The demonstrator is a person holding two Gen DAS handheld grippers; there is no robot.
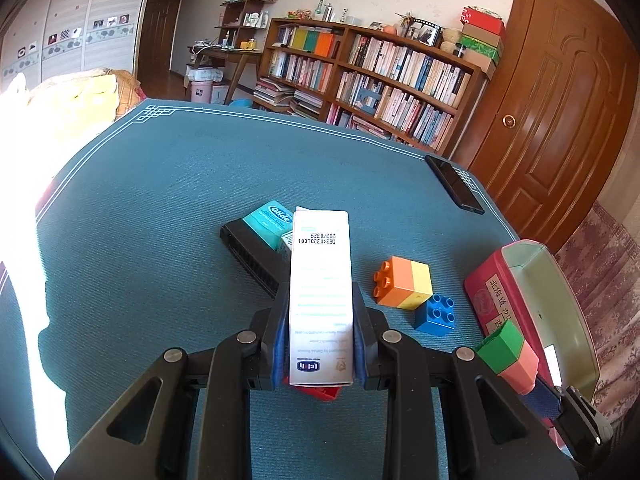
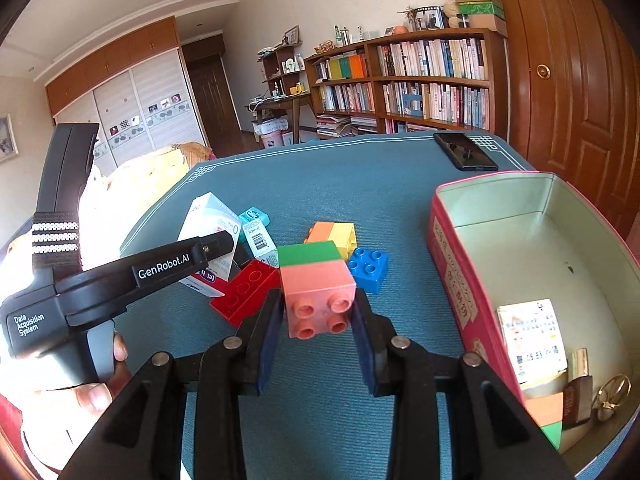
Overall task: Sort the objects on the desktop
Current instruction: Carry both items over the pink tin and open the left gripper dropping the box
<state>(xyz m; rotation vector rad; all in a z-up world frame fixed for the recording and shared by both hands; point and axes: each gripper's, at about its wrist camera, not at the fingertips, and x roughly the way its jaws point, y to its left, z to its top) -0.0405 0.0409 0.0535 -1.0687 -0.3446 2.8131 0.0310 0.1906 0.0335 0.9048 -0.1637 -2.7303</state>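
Note:
My left gripper (image 1: pixel 320 300) is shut on a tall white carton (image 1: pixel 320 280) and holds it end-on above the blue tablecloth (image 1: pixel 160 208). The right wrist view shows that same carton (image 2: pixel 212 216) in the left gripper (image 2: pixel 218 246), with a hand on its handle. My right gripper (image 2: pixel 318 298) is shut on a pink-and-green toy block (image 2: pixel 318 296), studs facing the camera, lifted just left of the red tin (image 2: pixel 448 248). In the left wrist view that block (image 1: pixel 506 354) hangs in front of the tin's wall (image 1: pixel 492 292).
On the cloth lie an orange-yellow block (image 2: pixel 334 234), a blue block (image 2: pixel 368 264), a red block (image 2: pixel 246 298), a teal floss case (image 1: pixel 270 220), a small barcoded box (image 2: pixel 262 240) and a black ridged bar (image 1: pixel 252 256). A phone (image 2: pixel 466 150) lies at the far edge. The tin holds several items.

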